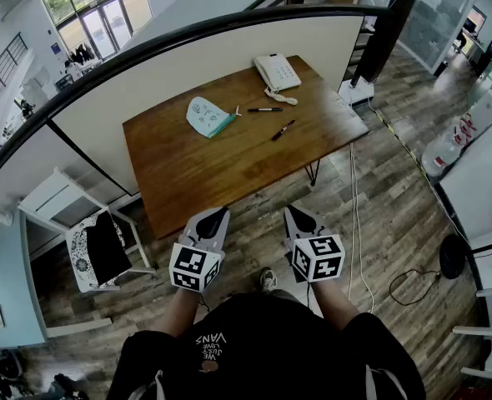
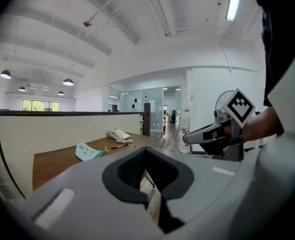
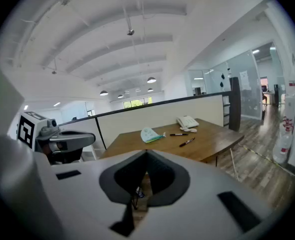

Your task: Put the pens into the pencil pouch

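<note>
Progress on the task stands at nil, as far as I can judge from where things lie. The far pen (image 1: 265,109) and the near pen (image 1: 283,130) both lie loose on the wooden bench (image 1: 196,173), apart from each other. They are just to the right of the pale pencil pouch (image 1: 208,117), which rests flat near the telephone (image 1: 276,72). I cannot tell whether the pouch is unzipped. The person stands back from the bench edge with the left gripper (image 1: 217,215) and the right gripper (image 1: 300,217) held side by side over the floor. The jaws of each are together with nothing between them. Everything is left to do: reach the bench, open or steady the pouch, then lift each pen in turn and slide it in.
</note>
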The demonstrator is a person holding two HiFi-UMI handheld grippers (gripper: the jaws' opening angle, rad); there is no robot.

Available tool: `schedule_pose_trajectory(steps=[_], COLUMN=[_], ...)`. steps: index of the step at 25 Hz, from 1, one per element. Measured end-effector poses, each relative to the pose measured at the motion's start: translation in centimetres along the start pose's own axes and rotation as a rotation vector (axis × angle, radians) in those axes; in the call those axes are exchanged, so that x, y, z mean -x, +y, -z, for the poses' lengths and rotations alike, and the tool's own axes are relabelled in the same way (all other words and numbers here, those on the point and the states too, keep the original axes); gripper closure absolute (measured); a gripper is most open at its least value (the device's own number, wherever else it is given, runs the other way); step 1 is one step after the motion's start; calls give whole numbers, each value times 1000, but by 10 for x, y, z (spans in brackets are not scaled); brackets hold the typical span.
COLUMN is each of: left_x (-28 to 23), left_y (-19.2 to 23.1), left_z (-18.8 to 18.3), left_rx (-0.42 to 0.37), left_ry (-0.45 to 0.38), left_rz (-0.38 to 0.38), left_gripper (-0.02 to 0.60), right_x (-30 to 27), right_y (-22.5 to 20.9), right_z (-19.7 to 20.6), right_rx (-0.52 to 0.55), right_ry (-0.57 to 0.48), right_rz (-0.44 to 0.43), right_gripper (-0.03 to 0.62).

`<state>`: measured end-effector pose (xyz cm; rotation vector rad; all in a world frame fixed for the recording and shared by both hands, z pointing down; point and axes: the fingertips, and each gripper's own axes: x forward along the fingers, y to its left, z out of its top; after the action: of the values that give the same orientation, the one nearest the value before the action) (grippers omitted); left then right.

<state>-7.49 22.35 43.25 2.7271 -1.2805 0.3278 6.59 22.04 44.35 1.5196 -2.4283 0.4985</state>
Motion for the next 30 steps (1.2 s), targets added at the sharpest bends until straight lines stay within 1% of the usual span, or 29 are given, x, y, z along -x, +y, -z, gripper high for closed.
schedule_pose_trajectory(steps=[5,9,10,11,12,13,14,16,18,22,25,30], left_x=[-27,-46,-50,-55,-59,-62,-65,-69,-72,-75,-80,-99], left_y=[4,3,2,1,1,0,1,1,3,12,28,58], left_z=[-2,-5,-5,-4,-2,0,3,7,11,19,19,21], left_rx=[2,19,28,41,57,70,79,92,106,114,117,119], left_ry=[2,-21,-24,-24,-20,-12,-5,1,9,45,50,57], left_rz=[-20,-37,-37,-35,-34,-38,-47,-67,-82,-104,-116,-106], left_gripper=[571,569,569,540,462,416,410,408,408,408,408,408], right_x=[-16,-28,-32,-35,-38,-40,-43,-47,-53,-66,-81,-109], right_y=[-23,-40,-44,-48,-50,-52,-53,-56,-61,-71,-77,-86], right_z=[-5,-10,-10,-10,-9,-8,-7,-6,-3,1,1,-2], right_rx=[2,-3,2,6,4,-3,-9,-9,1,-12,-42,-67], right_ry=[-2,-8,-2,6,14,20,26,39,59,88,93,107], right_rz=[-16,-41,-42,-44,-52,-67,-86,-114,-116,-101,-88,-42], right_gripper=[583,582,571,563,517,460,453,454,454,454,454,454])
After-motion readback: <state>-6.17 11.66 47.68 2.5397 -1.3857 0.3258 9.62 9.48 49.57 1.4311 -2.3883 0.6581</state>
